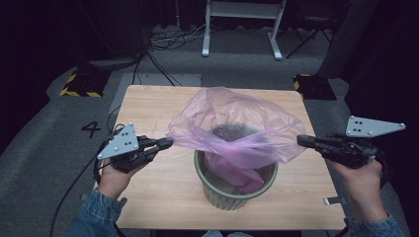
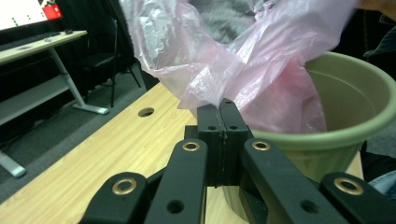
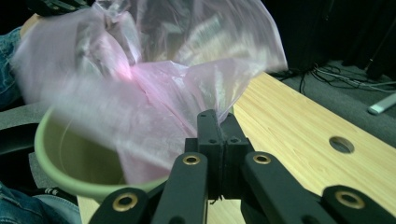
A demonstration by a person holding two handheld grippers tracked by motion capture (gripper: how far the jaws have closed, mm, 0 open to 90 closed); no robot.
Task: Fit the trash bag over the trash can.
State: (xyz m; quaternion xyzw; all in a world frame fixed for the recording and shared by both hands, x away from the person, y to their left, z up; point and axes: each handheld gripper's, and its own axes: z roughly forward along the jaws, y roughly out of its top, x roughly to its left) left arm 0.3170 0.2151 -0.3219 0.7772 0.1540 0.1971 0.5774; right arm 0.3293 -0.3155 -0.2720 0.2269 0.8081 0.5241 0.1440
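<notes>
A green bin stands on the wooden table, toward the person's edge of it and near the middle of its width. A thin pink plastic bag hangs over the bin: its lower part drops inside the bin, and its mouth is spread wide above the rim, reaching well past the bin on both sides.

The left gripper is to the left of the bin, above the table, held in the person's left hand. Its 2 jaws are pressed together on the left edge of the bag; in the left gripper view the film is pinched right at the tips, just beside the bin's rim.

The right gripper is to the right of the bin, in the person's right hand. Its jaws are likewise clamped on the bag's right edge, above the bin's rim.
</notes>
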